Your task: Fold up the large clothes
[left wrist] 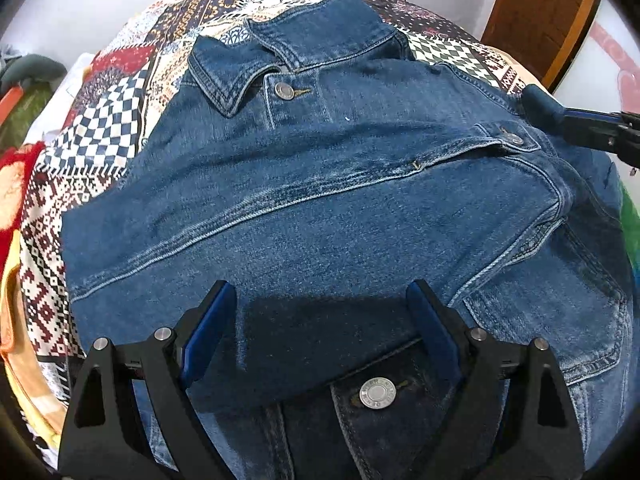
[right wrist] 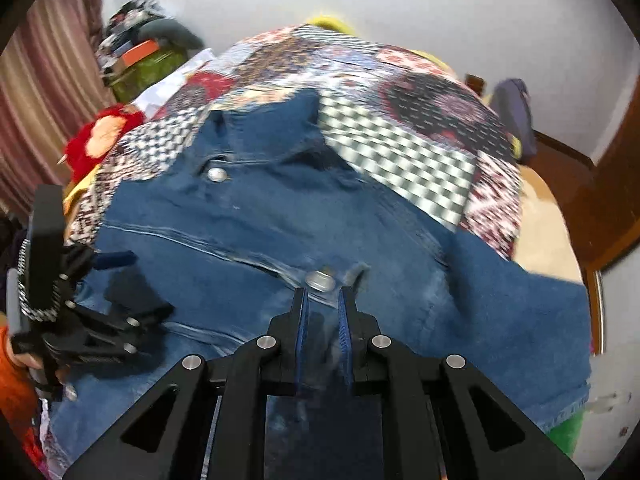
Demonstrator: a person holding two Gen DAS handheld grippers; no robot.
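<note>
The right wrist view is motion-blurred; the denim jacket (right wrist: 280,216) runs off its lower edge (hem unseen).

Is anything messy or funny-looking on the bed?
The denim jacket lies crooked on the patterned bedspread, one sleeve slanting across its front and its collar rumpled. Nothing looks torn or spilled.

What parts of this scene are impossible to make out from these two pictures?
- Jacket hem: left wrist view, cut off by the bottom edge and hidden behind the left gripper.
- What the right gripper pinches: right wrist view, blurred; its fingers cover the cloth.
- Bedspread pattern: right wrist view, smeared by motion.
- Person's hand: right wrist view, cut off by the left edge.
</note>
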